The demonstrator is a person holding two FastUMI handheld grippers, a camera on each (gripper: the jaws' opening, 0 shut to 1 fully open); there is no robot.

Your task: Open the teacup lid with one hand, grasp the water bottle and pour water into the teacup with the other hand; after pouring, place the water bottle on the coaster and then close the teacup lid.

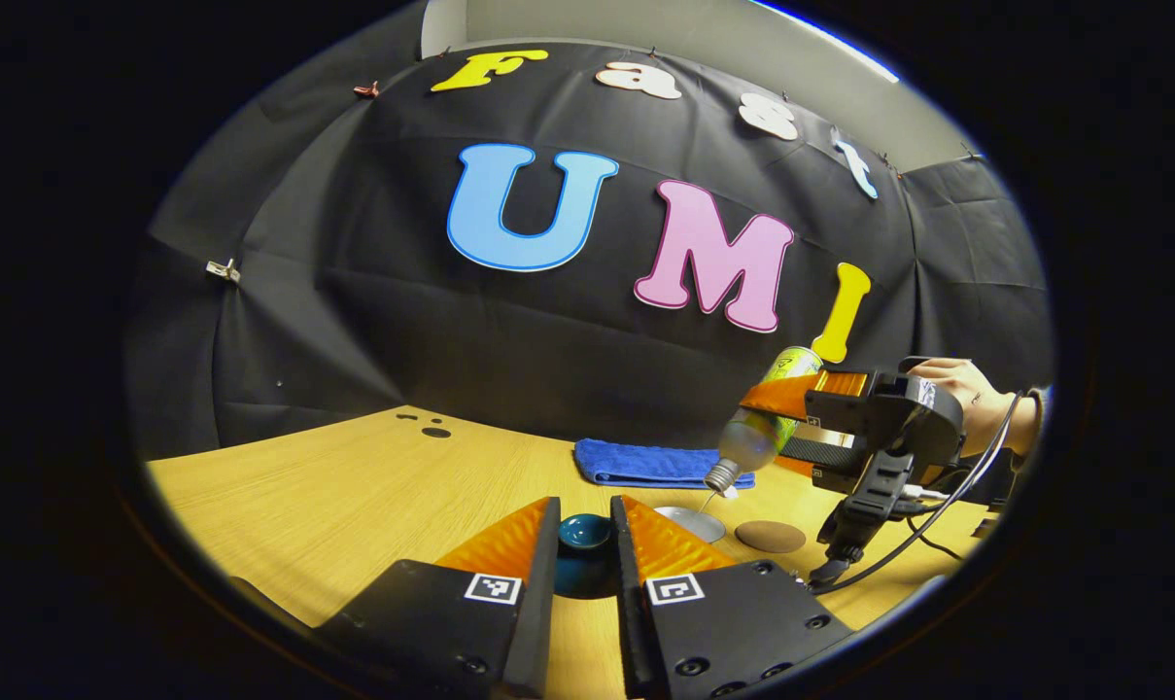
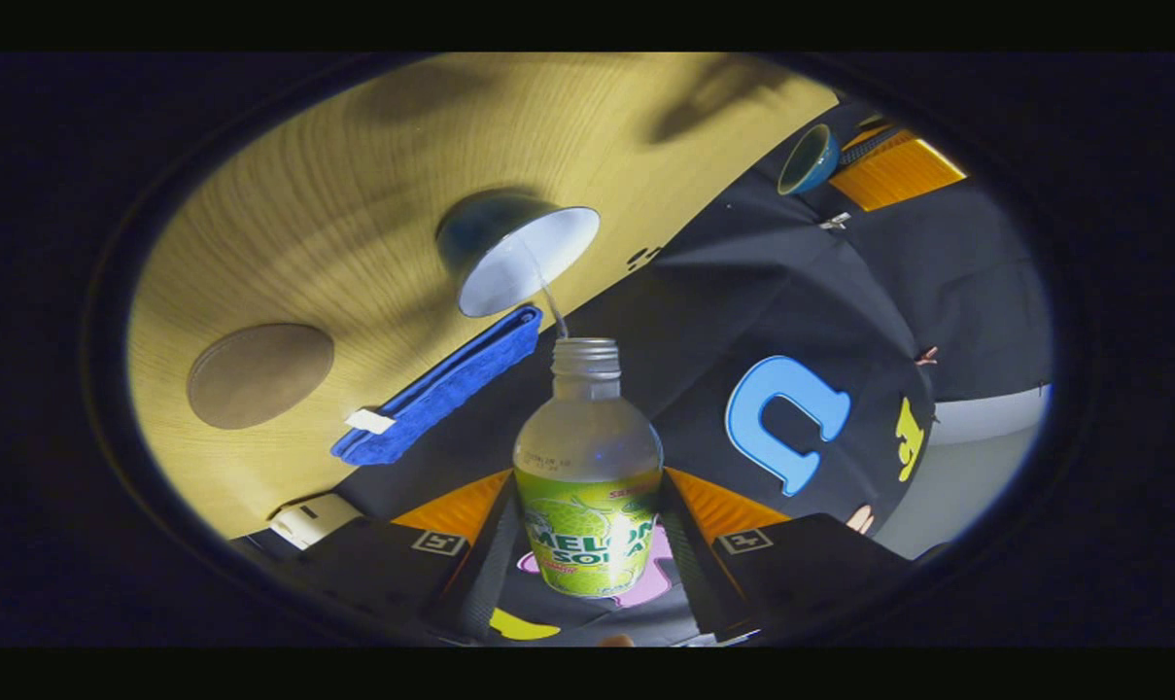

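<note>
The left hand-held gripper (image 1: 585,544) is clamped on the lid (image 1: 584,533), a small dark blue-green piece held above the table (image 1: 354,496) with its hollow side up; one finger presses on each side of it. In the right gripper view the same lid (image 2: 807,158) shows far off at the upper right, gripped between that gripper's fingers.

The right hand-held gripper (image 2: 587,544) is closed on the bottle (image 2: 588,476), its two fingers pressing the labelled lower part from both sides. In the left gripper view this gripper (image 1: 791,418), with the hand (image 1: 966,389) that carries it, holds the bottle (image 1: 764,418) tilted, mouth down and to the left. The bottle has no cap, and its clear upper part looks close to empty. A thin stream of water leaves the mouth and falls into the teacup (image 2: 519,255).

The teacup stands open on the table, dark blue outside and white inside; how much water is in it I cannot tell. In the left gripper view its rim (image 1: 689,523) shows just behind the left gripper's right finger.

Near the teacup lies one round brown coaster (image 2: 259,375), flat on the table with nothing on it. One folded blue cloth (image 2: 441,389) lies at the far edge of the table, against the booth's wall.

Count: one bottle, one teacup, one lid, one coaster, one cloth.
</note>
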